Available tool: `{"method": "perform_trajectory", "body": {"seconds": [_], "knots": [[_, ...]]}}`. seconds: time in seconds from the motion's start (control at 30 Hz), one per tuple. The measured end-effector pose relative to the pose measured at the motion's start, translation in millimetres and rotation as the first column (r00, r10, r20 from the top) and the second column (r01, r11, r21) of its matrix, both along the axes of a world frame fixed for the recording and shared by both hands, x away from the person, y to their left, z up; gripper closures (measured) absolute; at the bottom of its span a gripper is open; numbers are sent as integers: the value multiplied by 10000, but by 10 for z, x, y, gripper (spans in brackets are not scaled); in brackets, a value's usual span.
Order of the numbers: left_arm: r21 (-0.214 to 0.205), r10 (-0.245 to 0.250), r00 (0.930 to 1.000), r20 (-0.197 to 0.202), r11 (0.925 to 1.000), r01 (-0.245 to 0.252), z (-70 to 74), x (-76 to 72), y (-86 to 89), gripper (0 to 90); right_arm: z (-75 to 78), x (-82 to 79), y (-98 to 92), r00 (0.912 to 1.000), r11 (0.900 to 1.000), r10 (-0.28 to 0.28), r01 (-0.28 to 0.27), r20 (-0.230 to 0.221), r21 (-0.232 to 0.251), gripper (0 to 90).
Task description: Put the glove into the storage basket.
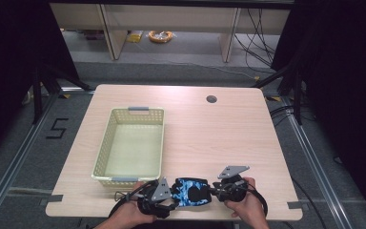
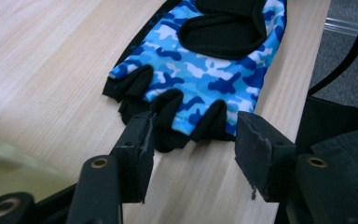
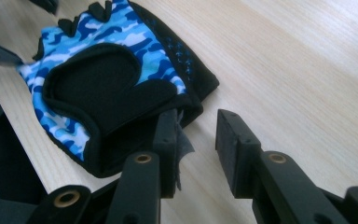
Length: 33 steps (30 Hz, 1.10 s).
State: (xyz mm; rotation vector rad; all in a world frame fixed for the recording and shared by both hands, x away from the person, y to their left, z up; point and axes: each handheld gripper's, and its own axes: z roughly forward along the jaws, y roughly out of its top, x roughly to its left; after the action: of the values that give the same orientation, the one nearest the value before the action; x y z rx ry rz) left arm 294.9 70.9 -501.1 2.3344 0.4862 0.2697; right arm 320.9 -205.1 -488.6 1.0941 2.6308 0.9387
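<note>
black claws (image 2: 193, 149), brass-ringed pivots

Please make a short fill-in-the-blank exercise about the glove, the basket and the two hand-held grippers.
1. The blue camouflage glove lies on the ____.
2. The cream basket holds ____.
3. The glove lies ____ the left hand-held gripper and the right hand-held gripper.
4. The glove's cut-off finger ends point toward the ____ hand-held gripper.

Missing words: table; nothing; between; left

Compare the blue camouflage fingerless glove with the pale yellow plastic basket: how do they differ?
The blue camouflage fingerless glove is soft, flat fabric, patterned blue, white and black; the pale yellow plastic basket is rigid, perforated and one colour. The glove lies at the table's near edge between both hand-held grippers; the basket stands farther back on the left. Both rest on the light wooden table.
</note>
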Motion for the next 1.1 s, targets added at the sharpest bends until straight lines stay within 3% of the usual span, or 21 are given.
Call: {"method": "perform_trajectory", "body": {"seconds": [0.03, 0.1, 0.17, 0.2, 0.23, 0.33, 0.43, 0.47, 0.57, 0.6, 0.67, 0.7, 0.77, 0.8, 0.87, 0.93, 0.97, 1.03, 1.07, 1.1], "knots": [[68, -32, 10000, 41, 10000, 32, -6, 1, -15, 486, -25, 14, 7, 9997, 10000, 6, -8, 232, 96, 704], [106, -97, 10000, 7, 9999, 97, -11, 6, -28, 496, -3, 12, 1, 10000, 10000, -51, 52, -29, 85, 704], [258, -235, 9997, 43, 9994, 234, -26, 9, -46, 536, 10, 32, -23, 9996, 9997, -172, 167, 240, 195, 704], [458, -352, 9994, 64, 9983, 349, -44, 7, -55, 548, 44, 45, -50, 9984, 9972, -451, 430, 346, 609, 698], [458, -352, 9994, 64, 9983, 349, -44, 7, -55, 556, 44, 45, -50, 9984, 9972, -451, 430, 346, 609, 698], [537, -383, 9992, 123, 9978, 376, -59, -10, -64, 606, 79, 81, -20, 9979, 9885, -652, 647, -8, 1369, 692], [630, -448, 9989, 166, 9971, 437, -50, -28, -64, 650, 43, 77, 57, 9967, 9846, -808, 813, -100, 1545, 685], [560, -430, 9990, 135, 9975, 422, -53, -35, -67, 685, 38, 61, 97, 9952, 9882, -909, 946, -356, 1207, 678], [646, -521, 9981, 319, 9967, 499, -56, -39, -71, 731, 4, 78, 108, 9946, 9847, -988, 1025, -328, 1413, 646], [641, -528, 9979, 378, 9967, 503, -58, -38, -71, 738, 16, 112, 71, 9951, 9766, -870, 945, -471, 1933, 641], [675, -495, 9979, 426, 9966, 466, -59, -37, -66, 743, 47, 113, 60, 9944, 9707, -880, 989, -592, 2188, 644], [675, -495, 9979, 426, 9966, 466, -59, -37, -66, 746, 63, 105, 68, 9959, 9727, -824, 888, -386, 2144, 645], [614, -497, 9980, 399, 9970, 472, -62, -41, -70, 748, 70, 97, 93, 9968, 9760, -694, 760, -393, 2042, 644], [665, -550, 9976, 413, 9964, 522, -60, -39, -70, 750, 52, 103, 157, 9989, 9855, -444, 459, -129, 1636, 631], [664, -551, 9976, 431, 9964, 521, -60, -39, -72, 750, 21, 110, 204, 9990, 9863, -445, 445, -32, 1586, 622], [663, -534, 9976, 431, 9965, 505, -61, -41, -70, 755, -44, 166, 315, 9999, 9937, -145, 153, -75, 1114, 621], [633, -517, 9977, 429, 9968, 489, -62, -42, -71, 755, -44, 166, 315, 9999, 9937, -145, 153, -75, 1114, 621], [686, -515, 9976, 459, 9965, 483, -61, -35, -66, 757, -82, 198, 350, 9999, 9957, 132, -138, 74, 918, 665], [525, -469, 9981, 407, 9976, 448, -72, -35, -67, 759, -68, 210, 348, 9992, 9950, 388, -385, -13, 923, 806], [525, -469, 9981, 407, 9976, 448, -72, -35, -67, 762, -68, 210, 348, 9992, 9950, 388, -385, -13, 923, 806]]}}
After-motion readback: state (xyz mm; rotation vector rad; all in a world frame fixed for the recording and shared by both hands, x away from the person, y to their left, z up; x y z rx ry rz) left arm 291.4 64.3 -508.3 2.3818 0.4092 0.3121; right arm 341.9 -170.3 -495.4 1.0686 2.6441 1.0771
